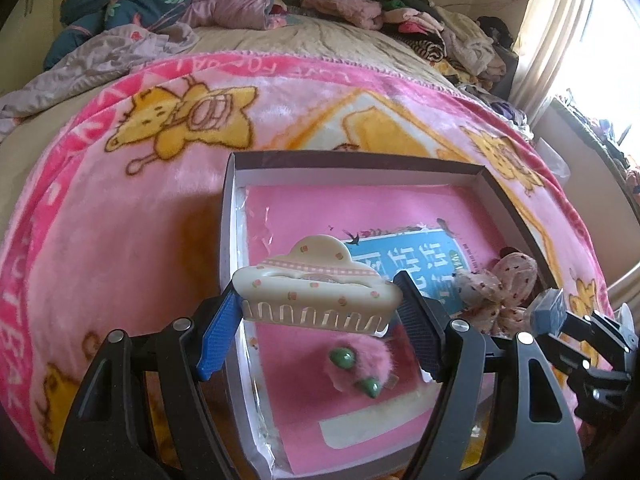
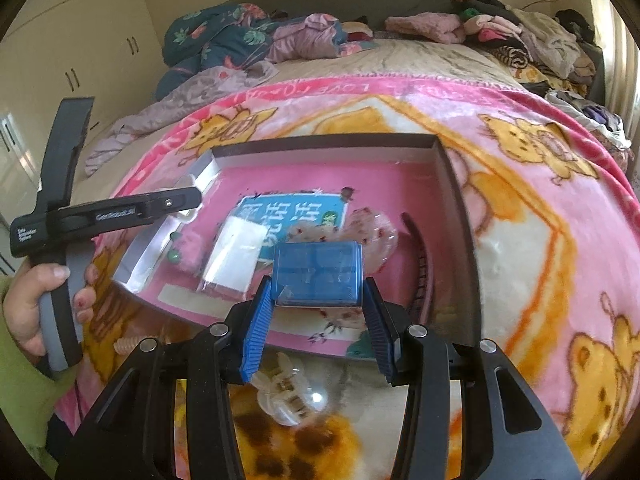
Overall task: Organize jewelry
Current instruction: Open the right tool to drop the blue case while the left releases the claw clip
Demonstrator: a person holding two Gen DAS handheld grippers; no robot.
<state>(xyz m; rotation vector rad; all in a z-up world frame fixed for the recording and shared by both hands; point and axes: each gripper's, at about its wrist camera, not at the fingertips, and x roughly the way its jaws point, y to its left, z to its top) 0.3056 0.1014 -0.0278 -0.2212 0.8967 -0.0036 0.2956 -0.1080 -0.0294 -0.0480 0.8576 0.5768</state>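
Observation:
My left gripper [image 1: 318, 312] is shut on a cream cloud-shaped hair claw clip [image 1: 316, 290] and holds it above the left part of an open shallow box [image 1: 496, 196]. My right gripper [image 2: 318, 300] is shut on a small blue plastic case [image 2: 318, 274] and holds it over the box's near edge [image 2: 456, 184]. Inside the box lie a pink fuzzy clip with green studs [image 1: 356, 366], a floral fabric scrunchie [image 1: 504, 284], a clear packet [image 2: 236, 258] and a dark hair comb [image 2: 420, 264].
The box sits on a pink cartoon blanket [image 1: 120, 220] on a bed. A clear claw clip [image 2: 286, 394] and a peach spiral hair tie [image 2: 126, 346] lie on the blanket before the box. Piled clothes [image 2: 520, 32] lie at the bed's far side.

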